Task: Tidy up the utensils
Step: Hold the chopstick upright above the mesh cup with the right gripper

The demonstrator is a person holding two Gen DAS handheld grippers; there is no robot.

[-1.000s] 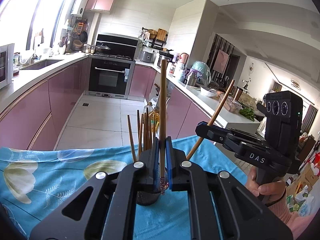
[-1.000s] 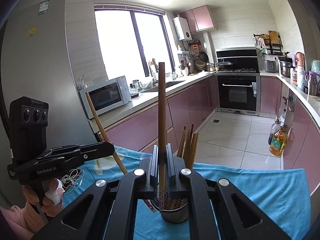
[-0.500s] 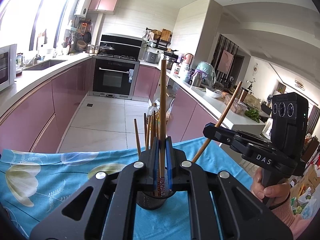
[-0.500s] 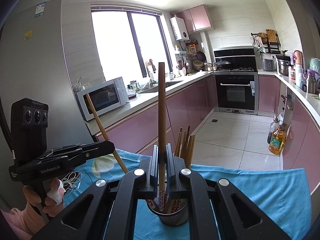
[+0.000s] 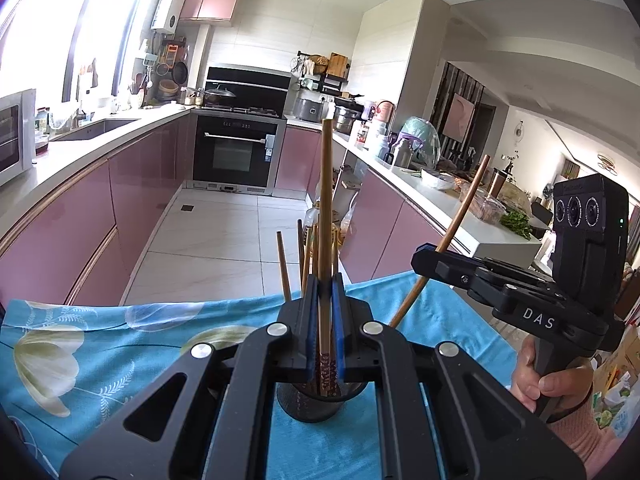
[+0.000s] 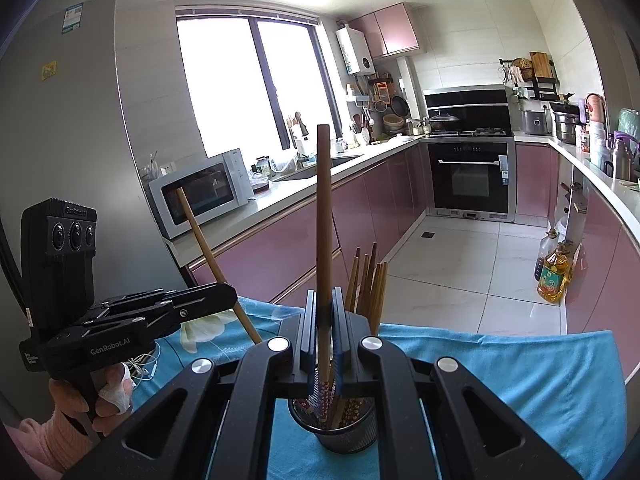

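A dark mesh utensil cup (image 5: 316, 400) stands on the blue flowered cloth (image 5: 100, 344) and holds several wooden chopsticks (image 5: 285, 264). My left gripper (image 5: 325, 344) is shut on one upright chopstick (image 5: 326, 208), its patterned lower end just above or inside the cup. My right gripper (image 6: 325, 344) is shut on another upright chopstick (image 6: 324, 208), its patterned end down in the cup (image 6: 340, 428) among the other chopsticks (image 6: 372, 288). Each gripper shows in the other's view, the right one (image 5: 424, 258) and the left one (image 6: 228, 296), each holding its chopstick slanted.
The cloth-covered table ends just beyond the cup (image 6: 500, 344). Pink kitchen cabinets (image 5: 132, 184), an oven (image 5: 236, 156) and a tiled floor lie beyond. A microwave (image 6: 204, 188) sits on the counter. Oil bottles (image 6: 554, 276) stand on the floor. White earphone wire (image 6: 146, 362) lies on the cloth.
Both grippers have lowered their chopsticks toward and into the cup. The cup now sits closer under the jaws in both views.
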